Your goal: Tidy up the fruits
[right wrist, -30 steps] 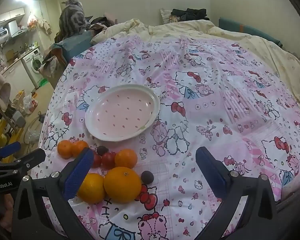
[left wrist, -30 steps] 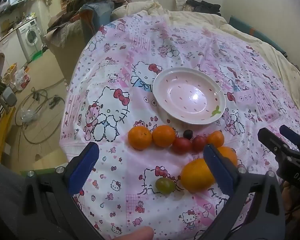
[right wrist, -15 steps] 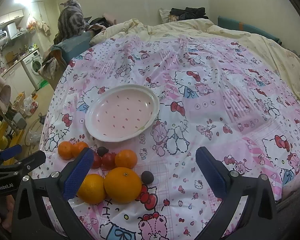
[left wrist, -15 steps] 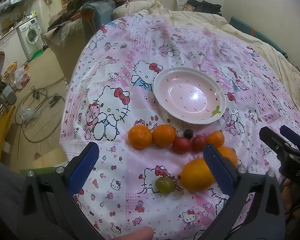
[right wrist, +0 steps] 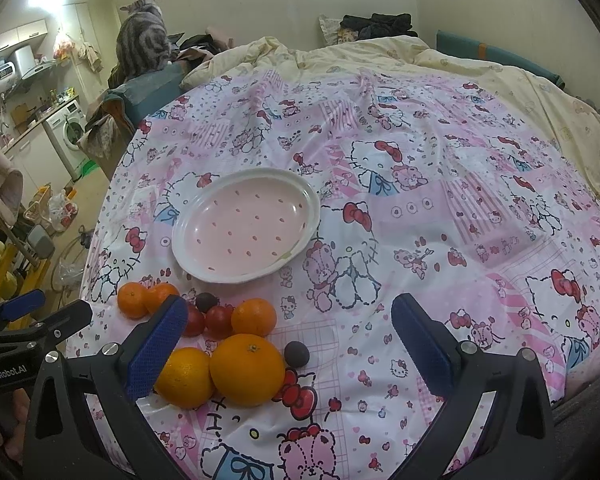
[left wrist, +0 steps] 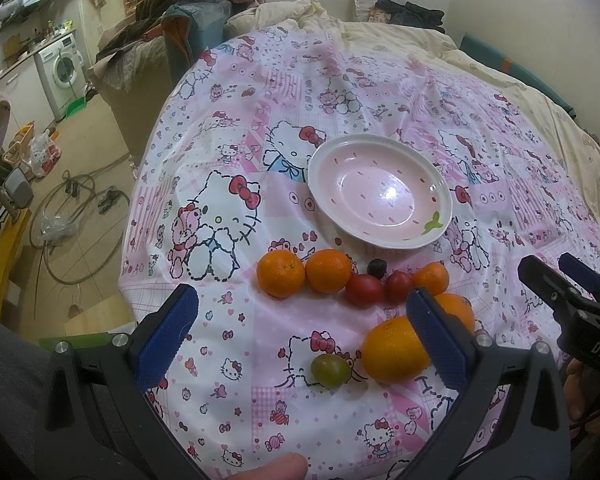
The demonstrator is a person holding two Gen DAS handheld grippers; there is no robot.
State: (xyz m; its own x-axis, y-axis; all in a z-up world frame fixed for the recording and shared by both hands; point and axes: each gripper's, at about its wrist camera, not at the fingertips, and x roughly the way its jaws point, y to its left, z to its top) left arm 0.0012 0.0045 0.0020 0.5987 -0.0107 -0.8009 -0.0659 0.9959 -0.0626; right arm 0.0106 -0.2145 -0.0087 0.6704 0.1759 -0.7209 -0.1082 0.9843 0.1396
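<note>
Fruits lie loose on a pink cartoon-print cloth (left wrist: 228, 184) spread over a bed, grouped just below an empty pink plate (left wrist: 380, 196) with a white rim and small red flecks; nothing rests on the plate. In the left wrist view, two mandarins (left wrist: 281, 273) sit side by side, touching, at 7 o'clock of the plate; to their right runs a row of two red cherry tomatoes (left wrist: 364, 289), a dark grape (left wrist: 377, 267) just behind them, and a smaller mandarin (left wrist: 431, 277). This row's long axis runs left to right, roughly parallel to the plate's near rim. Nearer the camera lie a large orange (left wrist: 392, 350), a second orange (left wrist: 456, 310) partly hidden behind the finger, and a green grape (left wrist: 330, 369) just left of the large orange. The right wrist view shows the large orange's stem dimple facing up, and a second dark grape (right wrist: 297, 354) at its 3 o'clock. The left hand-held gripper (left wrist: 304, 332) hovers above the cloth, released, jaws wide and empty. The right hand-held gripper (right wrist: 288, 330) is likewise released and empty, apart from the fruit.
</note>
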